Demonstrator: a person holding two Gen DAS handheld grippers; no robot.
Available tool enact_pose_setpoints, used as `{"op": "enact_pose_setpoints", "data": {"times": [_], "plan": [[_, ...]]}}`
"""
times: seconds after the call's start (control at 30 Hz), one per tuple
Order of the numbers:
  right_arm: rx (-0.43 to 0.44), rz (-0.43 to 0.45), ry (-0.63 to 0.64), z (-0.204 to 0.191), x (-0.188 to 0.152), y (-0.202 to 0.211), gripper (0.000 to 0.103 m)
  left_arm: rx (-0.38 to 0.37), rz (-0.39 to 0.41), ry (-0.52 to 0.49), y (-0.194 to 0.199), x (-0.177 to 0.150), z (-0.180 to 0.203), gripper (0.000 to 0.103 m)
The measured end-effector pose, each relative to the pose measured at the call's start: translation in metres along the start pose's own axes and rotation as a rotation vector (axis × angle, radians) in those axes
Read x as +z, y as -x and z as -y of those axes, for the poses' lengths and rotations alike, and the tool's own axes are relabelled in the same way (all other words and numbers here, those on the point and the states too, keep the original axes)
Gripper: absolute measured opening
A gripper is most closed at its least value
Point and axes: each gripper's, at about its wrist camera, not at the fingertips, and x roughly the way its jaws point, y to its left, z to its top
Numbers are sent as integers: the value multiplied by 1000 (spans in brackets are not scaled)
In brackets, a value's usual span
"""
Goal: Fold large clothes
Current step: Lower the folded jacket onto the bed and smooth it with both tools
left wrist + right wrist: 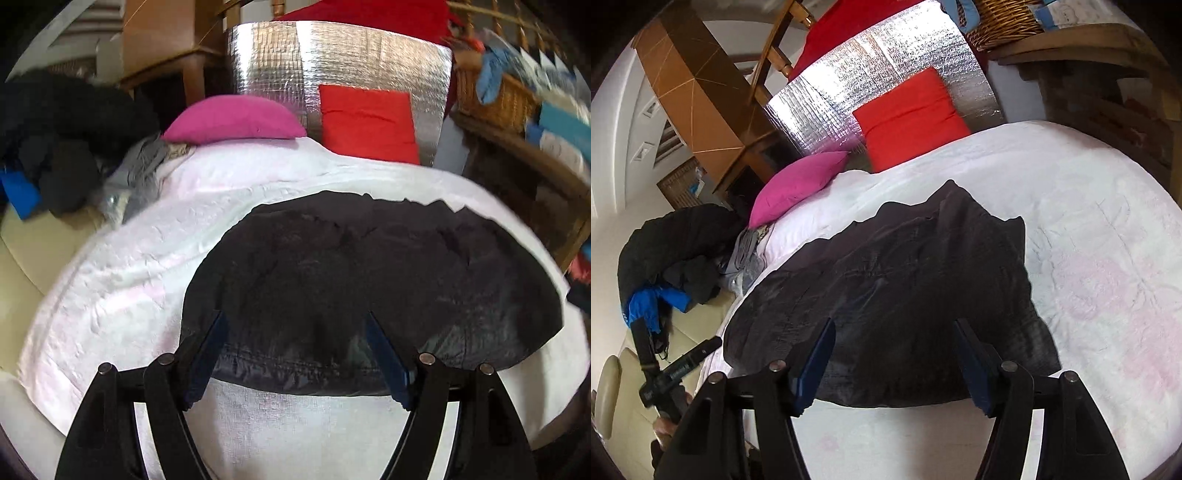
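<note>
A large black garment (369, 280) lies spread on a white bedcover (122, 288). My left gripper (295, 317) is open above the garment's near hem, its blue-padded fingers (207, 354) wide apart with nothing between them. In the right wrist view the same black garment (897, 295) lies folded over, its near edge under my right gripper (894, 325), which is open and empty. The left gripper (672, 365) shows at the lower left of the right wrist view, beside the bed.
A pink cushion (236, 122) and a red cushion (369, 122) lie at the bed's far end against a silver foil panel (332, 62). A pile of dark and blue clothes (672, 258) sits left of the bed. A wicker basket (495, 99) stands at the right.
</note>
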Motion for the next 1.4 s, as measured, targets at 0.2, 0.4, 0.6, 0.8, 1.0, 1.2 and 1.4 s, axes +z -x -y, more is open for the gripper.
{"op": "enact_pose_setpoints", "data": {"times": [0.2, 0.4, 0.6, 0.8, 1.0, 1.2, 1.4], "plan": [[-59, -69, -50, 6, -1, -27, 68, 39, -13, -62, -11, -2, 11, 78], [-133, -185, -96, 23, -9, -58, 69, 75, -30, -82, -19, -3, 12, 78], [-199, -198, -16, 10, -13, -56, 68, 87, -49, -75, -23, -3, 9, 78], [-134, -18, 15, -14, 0, -32, 68, 101, -68, -86, -29, -6, 12, 78], [-225, -195, -60, -1, -10, -78, 69, 105, -144, -85, -51, -13, 12, 78], [-228, -133, -42, -14, -14, -46, 69, 144, -108, -77, -30, -13, 13, 78], [-290, 3, 110, -61, -31, 17, 77, 170, -15, 15, 43, -11, 13, 90]]}}
